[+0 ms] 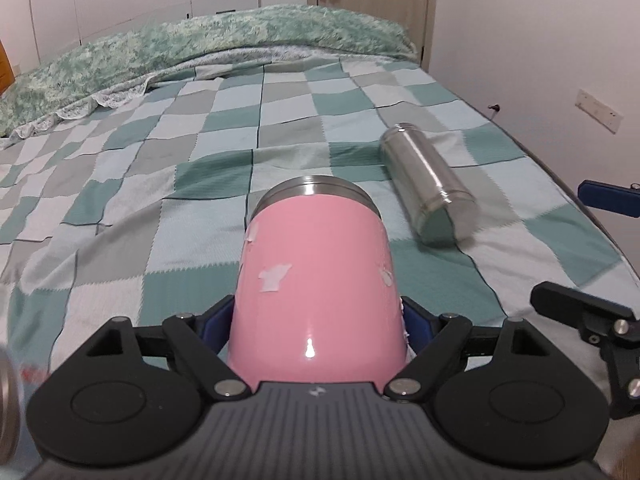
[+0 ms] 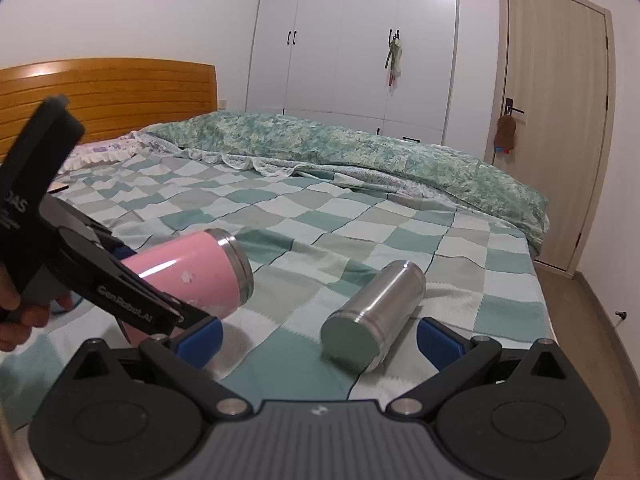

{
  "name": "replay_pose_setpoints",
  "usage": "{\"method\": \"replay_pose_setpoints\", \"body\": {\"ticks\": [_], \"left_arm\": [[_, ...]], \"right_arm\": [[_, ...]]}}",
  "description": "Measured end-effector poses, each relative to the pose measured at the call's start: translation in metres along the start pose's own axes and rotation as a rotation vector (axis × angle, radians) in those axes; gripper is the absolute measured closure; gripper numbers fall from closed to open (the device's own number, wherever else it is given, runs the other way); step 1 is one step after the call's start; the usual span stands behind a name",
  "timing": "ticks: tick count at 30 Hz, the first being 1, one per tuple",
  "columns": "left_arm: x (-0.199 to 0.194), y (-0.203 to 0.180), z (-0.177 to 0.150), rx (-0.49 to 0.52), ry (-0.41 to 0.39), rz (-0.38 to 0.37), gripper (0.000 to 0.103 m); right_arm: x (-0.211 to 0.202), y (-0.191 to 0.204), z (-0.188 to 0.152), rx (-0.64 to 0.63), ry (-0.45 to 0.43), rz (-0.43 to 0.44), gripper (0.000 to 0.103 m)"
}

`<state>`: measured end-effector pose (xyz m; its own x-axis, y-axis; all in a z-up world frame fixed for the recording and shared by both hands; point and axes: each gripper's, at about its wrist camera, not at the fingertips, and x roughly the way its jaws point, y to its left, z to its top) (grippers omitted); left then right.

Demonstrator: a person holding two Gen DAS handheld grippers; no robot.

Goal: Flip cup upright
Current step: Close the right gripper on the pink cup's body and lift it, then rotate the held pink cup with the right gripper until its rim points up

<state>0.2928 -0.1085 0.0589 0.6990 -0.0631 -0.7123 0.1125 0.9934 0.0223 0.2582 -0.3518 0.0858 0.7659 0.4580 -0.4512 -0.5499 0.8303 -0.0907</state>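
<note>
A pink cup [image 1: 316, 292] with a steel rim is gripped between the blue pads of my left gripper [image 1: 318, 326], lying on its side with the rim pointing away, above the checked bedspread [image 1: 160, 184]. It also shows in the right wrist view [image 2: 192, 276], held by the left gripper [image 2: 132, 304]. A steel cup [image 1: 430, 186] lies on its side on the bed to the right. In the right wrist view the steel cup [image 2: 374, 316] lies between the spread fingers of my right gripper [image 2: 320, 338], which is open.
A green fluffy quilt [image 2: 360, 152] lies bunched along the bed's far side. A wooden headboard [image 2: 108, 92] is at left, white wardrobes [image 2: 352, 40] and a door [image 2: 556, 120] behind. The bed's right edge [image 1: 580, 184] runs near a wall.
</note>
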Motion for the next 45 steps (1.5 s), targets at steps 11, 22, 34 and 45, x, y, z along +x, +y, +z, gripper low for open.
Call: {"method": "replay_pose_setpoints", "body": {"ticks": [11, 22, 34, 45], "left_arm": [[-0.058, -0.006, -0.066, -0.016, -0.009, -0.016, 0.018], [-0.067, -0.023, -0.116, 0.033, -0.031, 0.072, 0.018], [-0.080, -0.015, -0.126, 0.026, -0.084, 0.043, 0.000], [-0.138, 0.035, -0.140, 0.027, -0.213, -0.002, 0.000]], "right_arm": [[-0.075, 0.050, -0.023, 0.009, 0.037, -0.005, 0.000], [-0.100, 0.079, -0.053, 0.038, 0.094, 0.000, 0.000], [-0.112, 0.091, -0.055, 0.055, 0.104, -0.017, 0.000], [-0.116, 0.122, -0.037, 0.054, 0.085, -0.019, 0.000]]}}
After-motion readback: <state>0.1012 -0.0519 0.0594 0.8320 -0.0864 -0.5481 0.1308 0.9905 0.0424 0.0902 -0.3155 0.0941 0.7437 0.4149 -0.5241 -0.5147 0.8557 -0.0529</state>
